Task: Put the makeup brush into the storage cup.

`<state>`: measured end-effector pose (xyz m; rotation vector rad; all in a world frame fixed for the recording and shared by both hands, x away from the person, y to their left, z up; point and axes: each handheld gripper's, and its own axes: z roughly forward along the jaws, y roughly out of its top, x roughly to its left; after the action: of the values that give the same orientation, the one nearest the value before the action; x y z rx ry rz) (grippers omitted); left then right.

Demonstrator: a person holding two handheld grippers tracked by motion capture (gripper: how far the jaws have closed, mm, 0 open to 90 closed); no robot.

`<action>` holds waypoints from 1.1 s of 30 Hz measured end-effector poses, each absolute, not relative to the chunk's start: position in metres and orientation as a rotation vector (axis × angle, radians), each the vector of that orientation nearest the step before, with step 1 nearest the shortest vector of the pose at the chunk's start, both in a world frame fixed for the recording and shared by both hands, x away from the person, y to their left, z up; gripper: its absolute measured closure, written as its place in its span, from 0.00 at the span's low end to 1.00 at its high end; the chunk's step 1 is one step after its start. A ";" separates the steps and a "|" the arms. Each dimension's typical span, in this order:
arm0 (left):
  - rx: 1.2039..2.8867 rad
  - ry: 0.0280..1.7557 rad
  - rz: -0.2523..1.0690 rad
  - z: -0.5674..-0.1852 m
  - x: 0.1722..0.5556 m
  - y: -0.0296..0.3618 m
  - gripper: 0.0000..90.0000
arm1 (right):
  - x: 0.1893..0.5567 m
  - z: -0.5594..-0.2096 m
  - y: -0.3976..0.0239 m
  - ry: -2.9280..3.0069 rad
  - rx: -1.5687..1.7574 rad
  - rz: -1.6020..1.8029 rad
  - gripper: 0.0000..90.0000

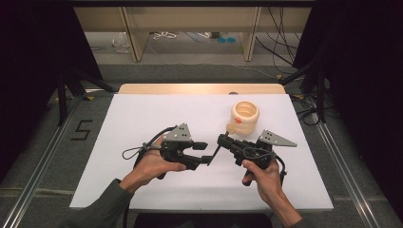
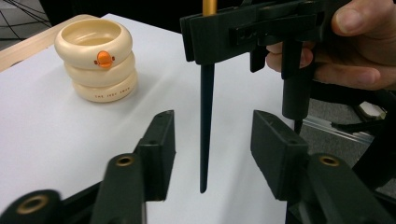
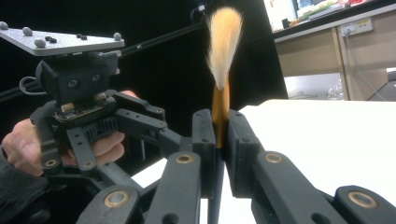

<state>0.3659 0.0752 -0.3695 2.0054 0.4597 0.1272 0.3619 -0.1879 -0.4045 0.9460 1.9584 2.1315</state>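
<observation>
A slim brush with a black pointed handle [image 2: 205, 130], a gold ferrule and a pale orange tuft [image 3: 223, 42] stands upright between the two grippers. My right gripper [image 3: 220, 135] is shut on the brush at its ferrule, tuft up and handle hanging down. My left gripper [image 2: 212, 149] is open, its two pads on either side of the handle's lower end without touching it. From above, the left gripper [image 1: 202, 154] and the right gripper [image 1: 223, 140] meet nose to nose at the middle of the white table top [image 1: 142, 118].
A cream stack of three rings with an orange button [image 1: 244, 118] stands just beyond the right gripper, also seen behind the handle as the ring stack [image 2: 95, 60]. The person's hands hold both grippers near the table's front half.
</observation>
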 end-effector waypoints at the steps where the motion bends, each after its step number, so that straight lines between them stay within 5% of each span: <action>1: 2.008 0.464 0.124 -0.370 0.365 0.076 0.50 | 0.362 -0.404 -0.188 1.962 0.948 2.128 0.93; 9: 2.003 0.511 0.164 -0.383 0.358 0.087 0.38 | 0.363 -0.402 -0.189 1.975 0.928 2.083 0.93; 33: 1.961 0.633 0.282 -0.413 0.339 0.138 0.29 | 0.378 -0.394 -0.212 1.978 0.937 1.908 0.93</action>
<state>0.3387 0.1379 -0.4126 1.9610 0.6330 0.2817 0.3778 -0.2120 -0.3943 0.9366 1.9776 1.9082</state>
